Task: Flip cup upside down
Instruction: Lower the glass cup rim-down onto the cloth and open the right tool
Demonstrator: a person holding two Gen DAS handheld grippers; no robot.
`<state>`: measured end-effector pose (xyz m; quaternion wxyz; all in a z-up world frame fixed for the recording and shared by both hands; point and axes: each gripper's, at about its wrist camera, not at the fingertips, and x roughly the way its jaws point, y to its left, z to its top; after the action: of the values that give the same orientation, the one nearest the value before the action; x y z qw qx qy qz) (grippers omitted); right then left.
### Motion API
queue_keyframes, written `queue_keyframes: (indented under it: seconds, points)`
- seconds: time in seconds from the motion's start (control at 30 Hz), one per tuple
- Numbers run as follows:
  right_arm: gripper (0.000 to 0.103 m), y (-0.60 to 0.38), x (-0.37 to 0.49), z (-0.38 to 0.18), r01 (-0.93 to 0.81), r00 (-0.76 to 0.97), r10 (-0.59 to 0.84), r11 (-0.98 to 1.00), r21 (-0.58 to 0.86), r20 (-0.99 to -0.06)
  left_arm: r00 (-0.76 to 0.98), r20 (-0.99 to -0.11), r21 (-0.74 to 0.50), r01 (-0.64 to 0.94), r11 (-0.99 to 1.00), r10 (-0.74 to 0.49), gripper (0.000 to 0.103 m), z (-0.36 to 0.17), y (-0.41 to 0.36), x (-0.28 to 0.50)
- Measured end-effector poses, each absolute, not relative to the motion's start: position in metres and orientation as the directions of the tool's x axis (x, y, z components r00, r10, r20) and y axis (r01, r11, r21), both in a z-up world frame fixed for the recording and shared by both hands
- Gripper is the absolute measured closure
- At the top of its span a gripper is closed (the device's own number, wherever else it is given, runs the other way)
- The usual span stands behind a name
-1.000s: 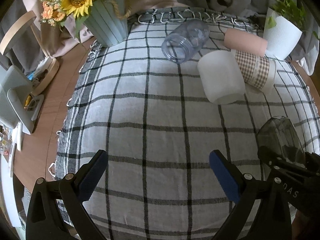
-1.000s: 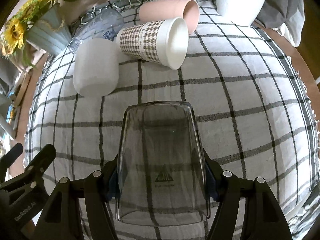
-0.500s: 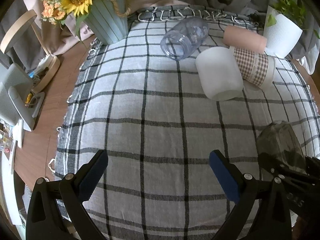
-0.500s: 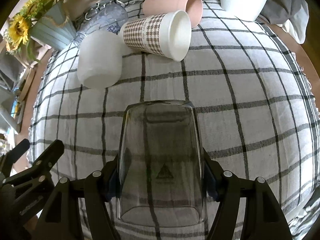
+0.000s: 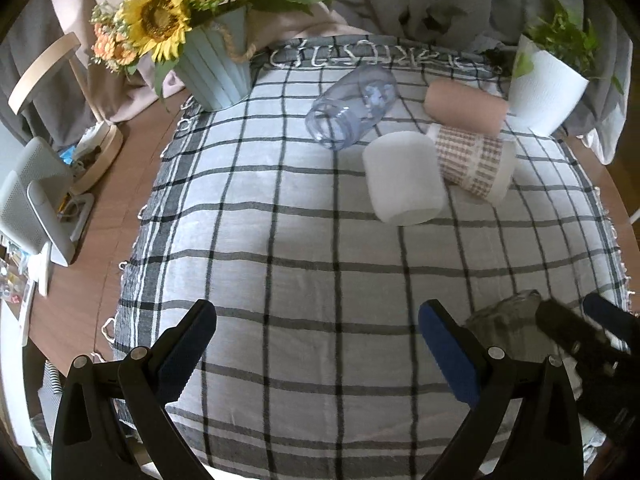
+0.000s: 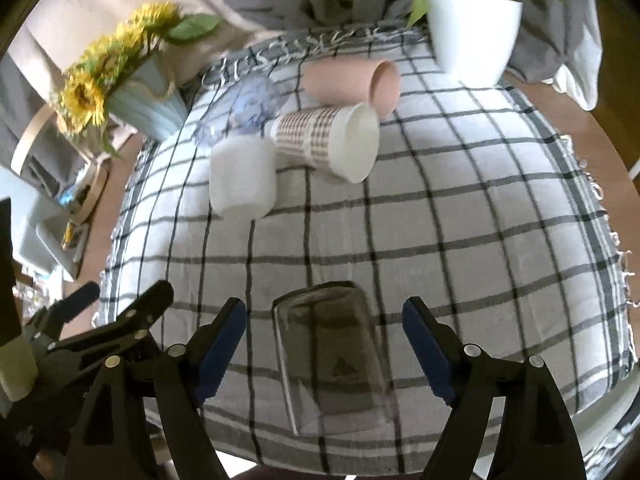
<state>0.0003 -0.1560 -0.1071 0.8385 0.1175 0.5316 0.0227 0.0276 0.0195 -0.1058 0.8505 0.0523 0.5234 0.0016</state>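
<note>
Left wrist view: the left gripper hangs over the near middle of the black-and-white checked cloth, its blue-padded fingers spread wide with nothing between them. At the near right, the clear smoky glass cup stands on the cloth, partly hidden by the right gripper. Far across the cloth lie four containers on their sides: a clear bluish plastic jar, a white frosted cup, a houndstooth paper cup and a pink tumbler. A pale blue sunflower pot stands far left, a white planter far right.

Right wrist view: the glass cup stands mouth-down on the cloth, base uppermost. The right gripper frames it with fingers parted, a clear gap on each side, touching nothing. Judged from this, the inversion is done and the release step is in hand. The next move calls for drawing the gripper straight back towards the near edge without brushing the cup wall.

Clearance: the cup sits near the cloth's near edge, so a nudge could tip it off. Open cloth lies far and right; the left gripper stands just to the left.
</note>
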Motion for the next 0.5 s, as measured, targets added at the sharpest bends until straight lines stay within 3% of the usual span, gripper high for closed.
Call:
queue_keyframes:
  seconds: [0.5]
  points:
    - [0.023,-0.225,-0.013,-0.083,0.166,0.480,0.080,0.970,0.180,-0.874,0.428,-0.903,0.036,0.133,0.991,-0.025,0.000,-0.097,-0.054,0.011]
